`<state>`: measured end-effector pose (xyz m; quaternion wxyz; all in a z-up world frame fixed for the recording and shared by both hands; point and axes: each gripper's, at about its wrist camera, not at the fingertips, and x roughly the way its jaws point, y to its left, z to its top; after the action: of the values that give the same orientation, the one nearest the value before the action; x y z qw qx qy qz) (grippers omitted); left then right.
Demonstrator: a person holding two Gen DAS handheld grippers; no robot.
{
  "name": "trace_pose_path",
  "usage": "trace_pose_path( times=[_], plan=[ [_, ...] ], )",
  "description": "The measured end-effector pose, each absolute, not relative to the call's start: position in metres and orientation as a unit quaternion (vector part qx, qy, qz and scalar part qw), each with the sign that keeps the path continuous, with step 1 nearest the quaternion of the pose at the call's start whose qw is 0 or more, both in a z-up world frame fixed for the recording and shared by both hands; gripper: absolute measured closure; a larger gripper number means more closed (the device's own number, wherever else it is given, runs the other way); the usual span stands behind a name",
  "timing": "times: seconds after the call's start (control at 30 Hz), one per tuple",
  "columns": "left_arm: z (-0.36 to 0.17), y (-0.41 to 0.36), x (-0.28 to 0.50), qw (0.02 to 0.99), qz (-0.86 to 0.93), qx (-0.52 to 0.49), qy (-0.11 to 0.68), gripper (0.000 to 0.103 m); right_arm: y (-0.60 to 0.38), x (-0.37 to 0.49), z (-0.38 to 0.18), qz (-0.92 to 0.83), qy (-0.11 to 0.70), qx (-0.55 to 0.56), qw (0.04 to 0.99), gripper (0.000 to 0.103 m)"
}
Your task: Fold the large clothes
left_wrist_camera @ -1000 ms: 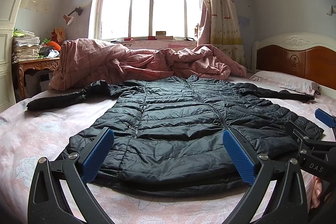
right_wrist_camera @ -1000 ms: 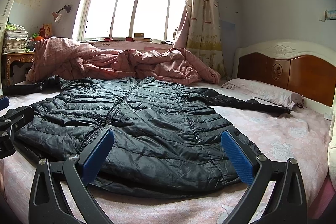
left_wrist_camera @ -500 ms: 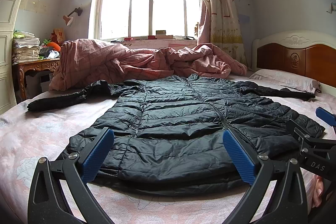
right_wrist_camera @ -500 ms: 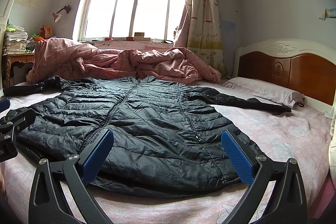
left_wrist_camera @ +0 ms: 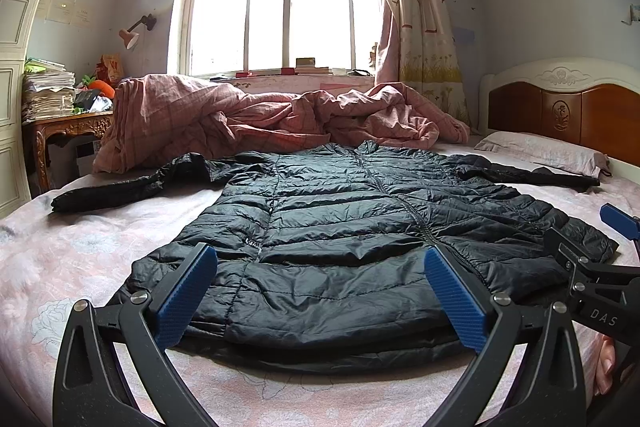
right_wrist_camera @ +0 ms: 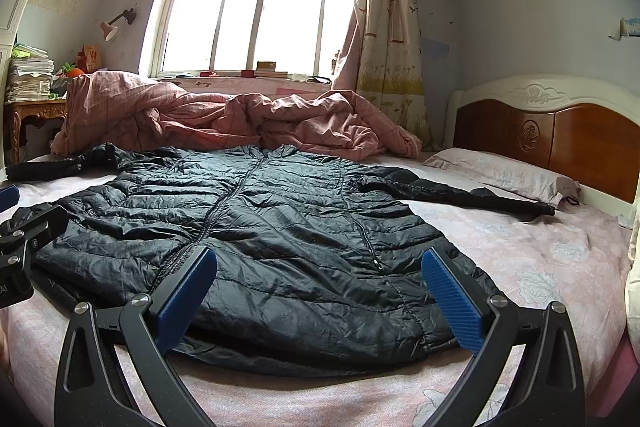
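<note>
Black puffer coat (left_wrist_camera: pixel 360 227) spread flat on pink bedsheet (left_wrist_camera: pixel 80 251); left claw (left_wrist_camera: pixel 320 299) wide, right claw (right_wrist_camera: pixel 320 295) wide, both empty

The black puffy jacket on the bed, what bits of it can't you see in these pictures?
- Black quilted puffer jacket underside: both views, pressed against the pink floral bedsheet.
- Small logo tag: left wrist view, too tiny to read.
- Left sleeve end: right wrist view, cut off at the picture's edge.

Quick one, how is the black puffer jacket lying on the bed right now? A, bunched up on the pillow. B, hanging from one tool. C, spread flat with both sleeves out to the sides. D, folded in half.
C: the jacket lies flat, both sleeves stretched sideways, both tools open and empty.
</note>
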<state>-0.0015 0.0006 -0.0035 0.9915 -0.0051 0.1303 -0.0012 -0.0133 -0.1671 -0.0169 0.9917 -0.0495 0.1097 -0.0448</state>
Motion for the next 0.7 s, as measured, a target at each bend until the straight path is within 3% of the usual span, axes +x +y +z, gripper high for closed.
trace_pose_path(
  times=[0.43, 0.7],
  plan=[
    [0.003, -0.003, -0.007, 0.992, -0.006, 0.012, 0.124, 0.0, -0.172, -0.016, -0.013, -0.036, 0.112, -0.04, 0.992, 0.0],
    [0.012, 0.002, -0.009, 0.984, -0.045, 0.034, 0.169, 0.0, -0.178, -0.031, 0.008, 0.037, 0.144, -0.095, 0.984, 0.0]
  ],
)
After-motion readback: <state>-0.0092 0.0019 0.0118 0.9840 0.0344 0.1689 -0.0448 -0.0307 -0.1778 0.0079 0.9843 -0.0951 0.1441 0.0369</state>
